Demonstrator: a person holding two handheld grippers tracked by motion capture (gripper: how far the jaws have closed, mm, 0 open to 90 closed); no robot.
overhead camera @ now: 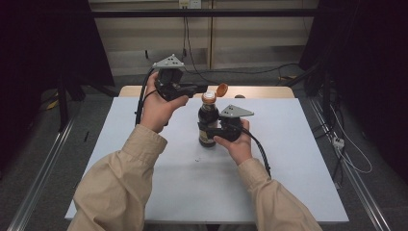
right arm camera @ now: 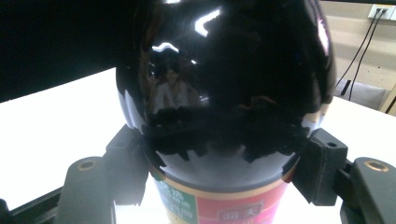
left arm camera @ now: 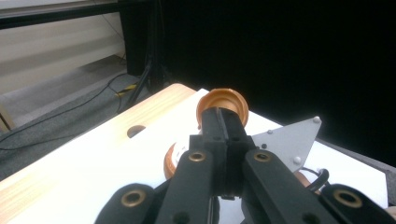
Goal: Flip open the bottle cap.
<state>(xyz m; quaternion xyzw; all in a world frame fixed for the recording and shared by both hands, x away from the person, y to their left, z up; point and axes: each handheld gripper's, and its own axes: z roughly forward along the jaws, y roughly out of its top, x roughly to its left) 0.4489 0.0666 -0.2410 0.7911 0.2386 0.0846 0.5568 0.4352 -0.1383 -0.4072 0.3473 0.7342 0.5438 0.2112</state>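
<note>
White table (overhead camera: 288,159): right gripper (overhead camera: 222,131) clamps bottle (overhead camera: 208,126); left gripper (overhead camera: 198,89), jaws pressed together, nudging flip cap (overhead camera: 221,89). Push down squarely, keep bottle steady.

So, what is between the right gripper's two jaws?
The dark bottle sits between them; the right gripper clamps its body, as the right gripper view shows.

dark bottle (right arm camera: 224,93), red-and-green label (right arm camera: 219,205) with Chinese characters, too blurred to read
</note>
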